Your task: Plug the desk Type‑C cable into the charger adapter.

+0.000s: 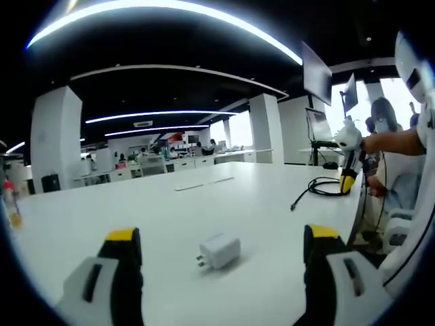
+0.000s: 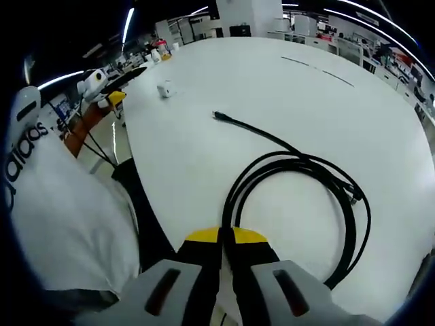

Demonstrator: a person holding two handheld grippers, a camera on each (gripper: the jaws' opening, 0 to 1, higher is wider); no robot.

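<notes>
Left gripper view: left gripper [image 1: 221, 255] open, its yellow-tipped jaws standing wide apart at the bottom of the frame, nothing between them. White charger adapter [image 1: 219, 251] lies on the white table [image 1: 170, 210] low in the centre, between the two jaws but touching neither, prongs pointing left. At mid right, the right gripper [image 1: 348, 182] is down at the table edge by the black Type-C cable [image 1: 316, 188], whose free end trails left across the tabletop. Right gripper view: right gripper [image 2: 226, 236] closed, jaws pressed together at bottom centre on a strand of the cable [image 2: 299, 170] where its coil loops near the table edge. The cable's plug end [image 2: 217, 115] lies free, upper centre. Adapter [image 2: 164, 89] sits small in the upper left, well apart from the plug. Left gripper [image 2: 112, 99] hovers near it at the table edge [image 2: 126, 136], upper left.
</notes>
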